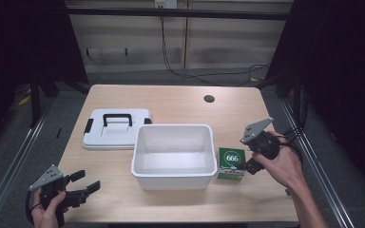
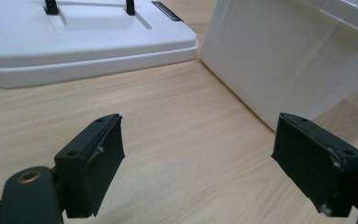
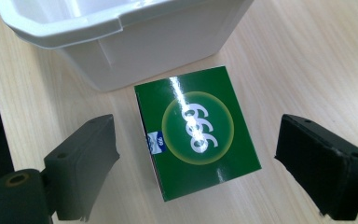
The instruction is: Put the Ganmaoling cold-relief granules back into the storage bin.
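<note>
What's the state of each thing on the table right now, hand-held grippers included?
white bin: upright, open, empty.
lid: off the bin, lying flat beside it, handle up.
green box: closed, on the table beside the bin, not gripped.
left hand-held gripper: open, holding nothing, jaws over bare table.
right hand-held gripper: open, jaws either side of the green box, not touching it.
</note>
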### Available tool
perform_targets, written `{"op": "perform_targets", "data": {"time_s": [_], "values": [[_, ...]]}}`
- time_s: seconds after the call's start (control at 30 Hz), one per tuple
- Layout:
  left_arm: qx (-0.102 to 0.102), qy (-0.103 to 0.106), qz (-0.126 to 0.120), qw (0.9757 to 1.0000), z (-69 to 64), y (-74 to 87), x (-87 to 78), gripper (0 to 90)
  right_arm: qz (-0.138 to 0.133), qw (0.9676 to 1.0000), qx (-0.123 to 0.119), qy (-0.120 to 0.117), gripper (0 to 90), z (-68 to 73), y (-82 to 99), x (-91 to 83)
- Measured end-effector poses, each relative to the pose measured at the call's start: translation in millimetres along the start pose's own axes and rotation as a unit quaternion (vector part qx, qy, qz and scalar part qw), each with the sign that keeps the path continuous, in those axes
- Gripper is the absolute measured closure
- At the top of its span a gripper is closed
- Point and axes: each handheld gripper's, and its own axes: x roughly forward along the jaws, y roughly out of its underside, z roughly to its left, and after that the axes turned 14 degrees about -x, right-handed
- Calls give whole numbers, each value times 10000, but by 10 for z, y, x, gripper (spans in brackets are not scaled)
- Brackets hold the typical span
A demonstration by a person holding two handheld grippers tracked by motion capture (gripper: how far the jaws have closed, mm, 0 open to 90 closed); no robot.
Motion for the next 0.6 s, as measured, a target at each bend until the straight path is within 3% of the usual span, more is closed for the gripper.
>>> {"op": "perform_targets", "data": {"time_s": [0.3, 0.37, 0.47, 0.53, 0.6], "values": [[9, 1, 6, 10000, -1, -2, 2, 159, 315, 9983, -358, -330, 98, -76, -115, 89], [8, 4, 3, 10000, -3, -1, 1, 158, 607, 9959, -512, -435, 98, -90, -161, 122], [7, 7, 7, 10000, 0, -2, 2, 158, 630, 9947, -621, -519, 97, -112, -180, 145], [-2, 14, -4, 10000, -3, -2, 3, 158, 676, 9931, -648, -710, 97, -120, -206, 173], [17, 12, 9, 10000, -1, -3, 5, 158, 798, 9910, -806, -717, 97, -136, -236, 197]]}}
